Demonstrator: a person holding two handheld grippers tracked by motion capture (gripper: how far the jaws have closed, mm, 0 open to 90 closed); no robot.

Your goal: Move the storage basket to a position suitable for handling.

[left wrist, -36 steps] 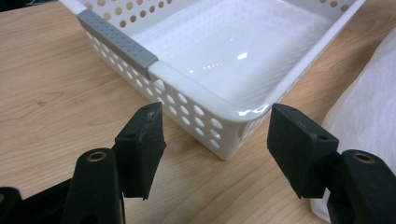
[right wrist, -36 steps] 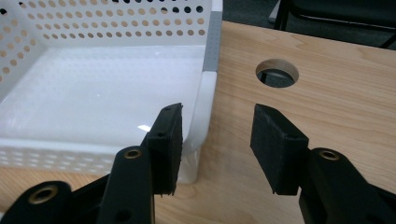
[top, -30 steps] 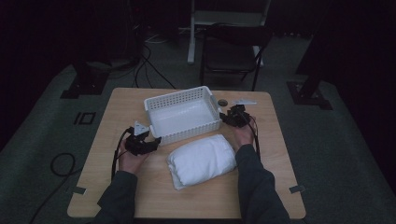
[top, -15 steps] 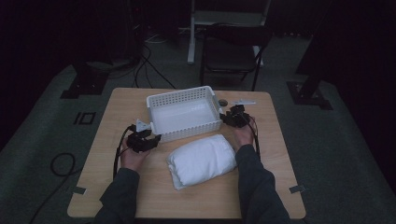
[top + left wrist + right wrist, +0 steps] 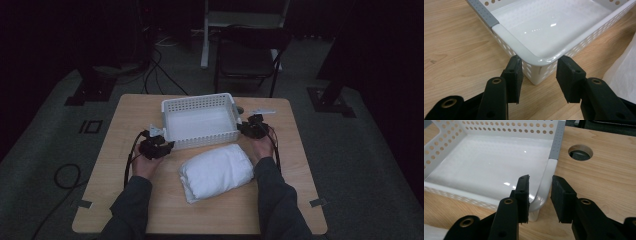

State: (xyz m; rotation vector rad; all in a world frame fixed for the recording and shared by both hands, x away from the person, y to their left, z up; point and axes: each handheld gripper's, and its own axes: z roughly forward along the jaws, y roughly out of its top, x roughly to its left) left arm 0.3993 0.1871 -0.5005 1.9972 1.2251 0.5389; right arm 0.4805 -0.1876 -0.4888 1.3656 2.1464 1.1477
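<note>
Dark flooring and cables surround the light wooden table (image 5: 125, 200) I am working at, with a black chair (image 5: 247, 55) beyond its far edge.

I find the white perforated basket (image 5: 200, 102) sitting at the far middle of the table, empty, its glossy floor catching the light. It has grey strips along the rim of its short sides (image 5: 482, 12).

My left gripper (image 5: 160, 146) is at the basket's near left corner. In the left gripper view the jaws stand apart on either side of that rounded corner (image 5: 537, 61), one outside each wall; I see a small gap at each pad, so it is released, gripping nothing. Whether a pad grazes the wall I cannot tell.

My right gripper (image 5: 250, 129) is at the near right corner. In the right gripper view its jaws straddle the rim (image 5: 544, 187), one inside the basket and one outside over the table; they are spread and not clamped.

A folded white towel (image 5: 216, 171) lies on the table just in front of the basket, between my forearms (its edge shows at the right of the left gripper view (image 5: 624, 72)).

A round hole (image 5: 580, 152) is cut through the tabletop just beyond the basket's right side.
</note>
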